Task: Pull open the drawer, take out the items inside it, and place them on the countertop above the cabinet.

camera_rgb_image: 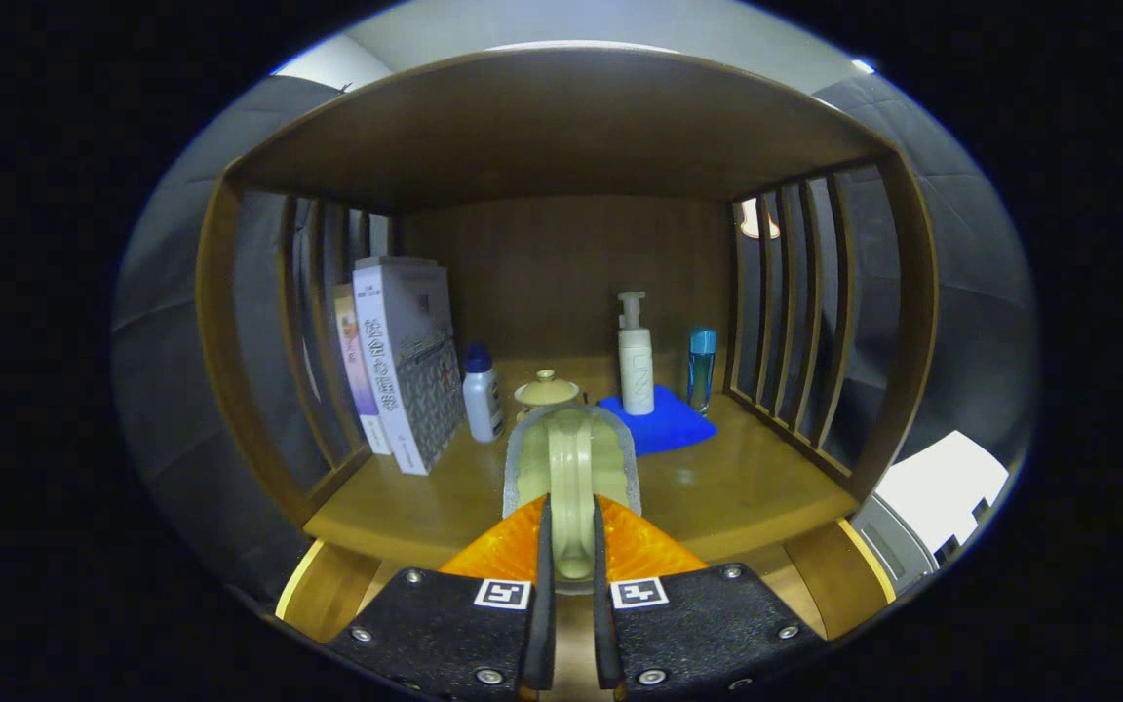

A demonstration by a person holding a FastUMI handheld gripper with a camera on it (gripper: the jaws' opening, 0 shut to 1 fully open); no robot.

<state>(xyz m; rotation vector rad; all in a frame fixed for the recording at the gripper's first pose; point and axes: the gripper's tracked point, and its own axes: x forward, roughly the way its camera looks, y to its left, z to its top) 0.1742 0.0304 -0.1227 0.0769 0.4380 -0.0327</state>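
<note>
Two ways to spoil this from here: letting the pale green cup (pixel 571 458) swing or slip, pinched as it is by a narrow edge in tongs (pixel 569 531) clamped shut on it above the front of the bench (pixel 737 487); or nudging the small lidded pot (pixel 547 392) and white bottle (pixel 482 395) just beyond on setting down. Cannot tell the contents of the pot, the bottle or the pump bottle (pixel 636 361).

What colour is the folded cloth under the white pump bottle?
Bright blue: the folded cloth under the white pump bottle, clearest in the gripper view, beyond the gripper.
</note>
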